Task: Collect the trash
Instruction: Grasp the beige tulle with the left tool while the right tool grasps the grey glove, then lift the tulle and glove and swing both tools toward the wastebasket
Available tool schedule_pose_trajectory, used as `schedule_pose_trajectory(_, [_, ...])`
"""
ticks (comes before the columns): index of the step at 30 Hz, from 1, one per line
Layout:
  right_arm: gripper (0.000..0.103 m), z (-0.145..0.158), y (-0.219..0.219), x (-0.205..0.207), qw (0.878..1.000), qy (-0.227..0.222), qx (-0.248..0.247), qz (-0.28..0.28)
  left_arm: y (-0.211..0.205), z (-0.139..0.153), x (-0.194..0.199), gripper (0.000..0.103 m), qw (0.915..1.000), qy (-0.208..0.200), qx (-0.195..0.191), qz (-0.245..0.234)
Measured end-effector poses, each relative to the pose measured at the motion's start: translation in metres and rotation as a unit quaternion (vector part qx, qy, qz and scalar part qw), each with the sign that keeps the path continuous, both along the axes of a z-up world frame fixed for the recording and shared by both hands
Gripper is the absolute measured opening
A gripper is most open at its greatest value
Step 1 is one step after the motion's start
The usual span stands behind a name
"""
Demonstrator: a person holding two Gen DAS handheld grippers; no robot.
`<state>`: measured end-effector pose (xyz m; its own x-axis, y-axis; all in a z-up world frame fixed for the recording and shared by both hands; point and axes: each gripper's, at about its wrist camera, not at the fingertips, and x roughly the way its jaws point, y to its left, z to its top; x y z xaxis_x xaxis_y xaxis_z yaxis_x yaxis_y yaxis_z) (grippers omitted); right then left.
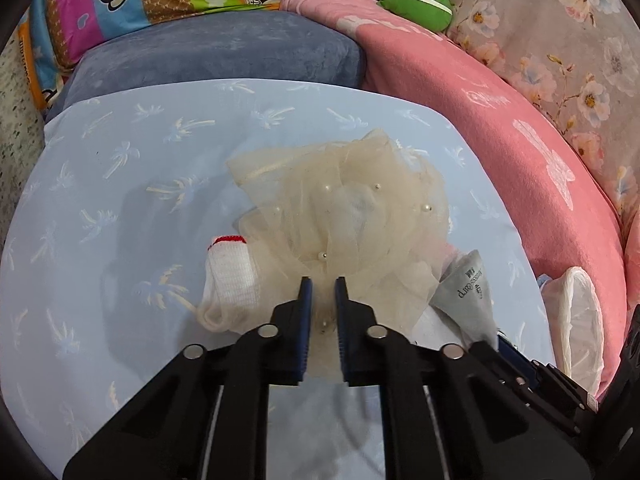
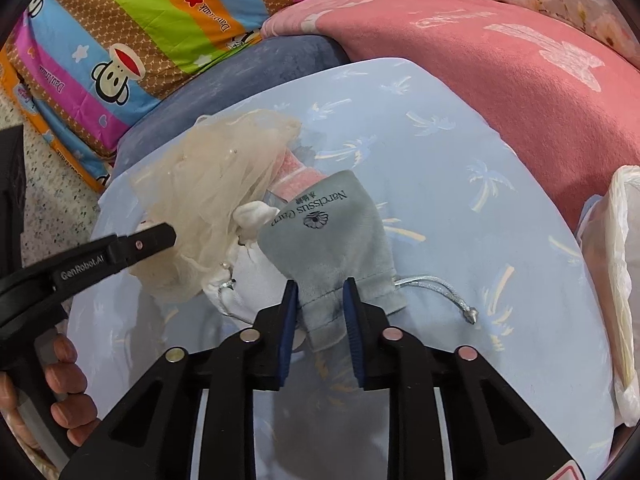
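Cream tulle bundle with pearls point(image 1: 340, 208) sits on my light-blue palm-print sheet point(image 1: 120, 168), left gripper point(image 1: 323, 292) pinched on its near edge. Right gripper point(image 2: 320, 296) clamps the grey velvet drawstring pouch point(image 2: 332, 232) just beside it; white plastic bag point(image 2: 624, 280) off right.

You work on a pale blue palm-print sheet point(image 1: 120, 152); beyond lie a grey-blue cushion point(image 1: 224, 52), striped cartoon bedding point(image 2: 132, 32), pink blanket point(image 2: 500, 68) right, speckled floor point(image 2: 44, 196) left
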<state>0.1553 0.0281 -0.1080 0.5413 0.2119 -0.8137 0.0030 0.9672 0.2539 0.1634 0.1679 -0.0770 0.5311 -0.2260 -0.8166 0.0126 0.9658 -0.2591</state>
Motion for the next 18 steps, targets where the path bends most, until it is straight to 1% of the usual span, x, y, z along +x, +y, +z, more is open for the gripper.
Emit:
schedule_pose_trajectory(5, [0.013, 0.023, -0.008, -0.010, 1.000, -0.021, 0.015, -0.007, -0.001, 0.017, -0.010, 0.005, 0.9998, -0.020, -0.003, -0.001])
schedule_pose_trajectory(14, [0.013, 0.075, -0.027, -0.034, 0.997, -0.073, 0.031, -0.019, -0.013, 0.057, -0.028, 0.004, 0.9979, -0.063, -0.010, -0.013])
schedule_pose_trajectory(18, [0.013, 0.096, -0.039, -0.045, 0.994, -0.094, 0.039, -0.028, -0.024, 0.079, -0.037, 0.003, 0.9962, -0.083, -0.013, -0.025])
